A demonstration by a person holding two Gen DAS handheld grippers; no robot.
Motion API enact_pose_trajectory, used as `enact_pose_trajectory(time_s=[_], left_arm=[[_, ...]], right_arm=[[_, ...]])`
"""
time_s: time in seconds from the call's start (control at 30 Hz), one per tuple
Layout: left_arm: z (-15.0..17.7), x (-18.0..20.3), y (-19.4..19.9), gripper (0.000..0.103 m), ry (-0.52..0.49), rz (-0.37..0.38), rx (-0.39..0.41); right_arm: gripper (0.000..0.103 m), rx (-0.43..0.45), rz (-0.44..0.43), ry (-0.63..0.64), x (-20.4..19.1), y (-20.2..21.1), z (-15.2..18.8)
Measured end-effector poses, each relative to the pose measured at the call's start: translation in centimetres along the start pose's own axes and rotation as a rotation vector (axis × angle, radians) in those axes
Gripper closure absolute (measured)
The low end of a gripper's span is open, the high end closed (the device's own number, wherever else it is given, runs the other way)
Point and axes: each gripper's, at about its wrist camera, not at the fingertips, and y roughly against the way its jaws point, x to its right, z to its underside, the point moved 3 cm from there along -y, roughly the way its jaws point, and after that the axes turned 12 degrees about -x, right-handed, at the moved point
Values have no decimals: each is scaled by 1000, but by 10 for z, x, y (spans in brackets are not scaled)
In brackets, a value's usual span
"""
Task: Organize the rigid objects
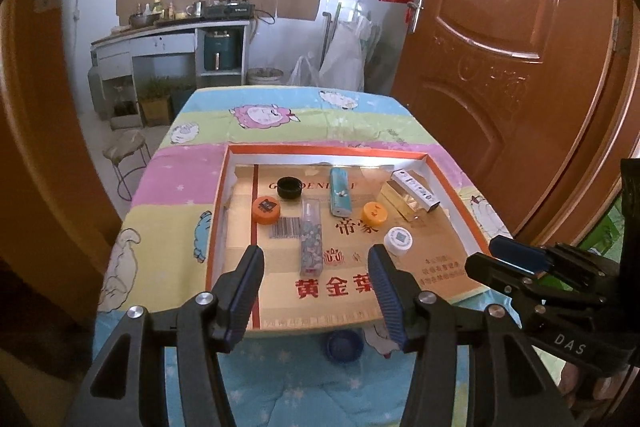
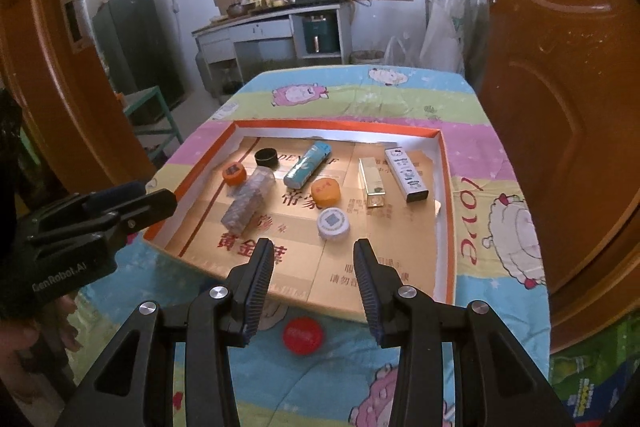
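A shallow orange-rimmed cardboard tray [image 1: 224, 195] [image 2: 447, 187] lies on the table. In it lie a clear patterned tube [image 1: 311, 239] [image 2: 247, 202], a teal tube [image 1: 340, 191] [image 2: 307, 165], two orange caps [image 1: 265, 209] [image 1: 374, 213], a black cap [image 1: 289, 187], a white cap [image 1: 398, 241] [image 2: 333, 223], a gold box [image 2: 371, 182] and a white box [image 1: 416, 190] [image 2: 406, 174]. My left gripper [image 1: 316, 269] is open and empty, above the tray's near edge. My right gripper [image 2: 314, 263] is open and empty too. A blue cap [image 1: 343, 345] and a red cap [image 2: 304, 335] lie on the cloth in front of the tray.
The table wears a cartoon sheep cloth [image 1: 264, 117]. Brown doors [image 1: 500, 59] stand close on both sides. A stool [image 1: 126, 151] stands left of the table. A kitchen counter [image 1: 172, 31] and a green cabinet [image 2: 136, 43] are at the back.
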Motion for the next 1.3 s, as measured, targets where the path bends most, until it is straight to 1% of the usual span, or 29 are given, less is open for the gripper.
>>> enact_pose_trajectory(time_s=[0.3,0.53,0.67,0.77,0.97,1.1,1.17,1.2,1.23,1.3], left_arm=[[20,-1,30,49,-3,3,33],[37,-5,39,49,5,10,38],[50,-9,37,49,13,14,21],[56,-11,33,49,15,15,7],[65,-10,20,49,8,25,-24],[69,-6,8,49,-12,28,-52],[69,-3,2,49,-20,28,-66],[69,-2,-2,49,-24,30,-73],[69,0,-5,49,-29,30,-80],[69,4,-13,49,-40,30,-96]], right_arm=[[60,27,19,6,-13,27,21],[60,7,29,-6,-17,29,43],[60,-24,25,-10,-19,12,57],[60,-64,15,-18,-18,-8,63],[60,-104,44,2,-19,-42,62],[60,-120,62,16,-19,-56,59],[60,-127,57,26,-21,-61,57],[62,-134,53,30,-21,-63,57],[72,-136,54,31,-21,-64,57],[72,-134,53,36,-19,-64,58]])
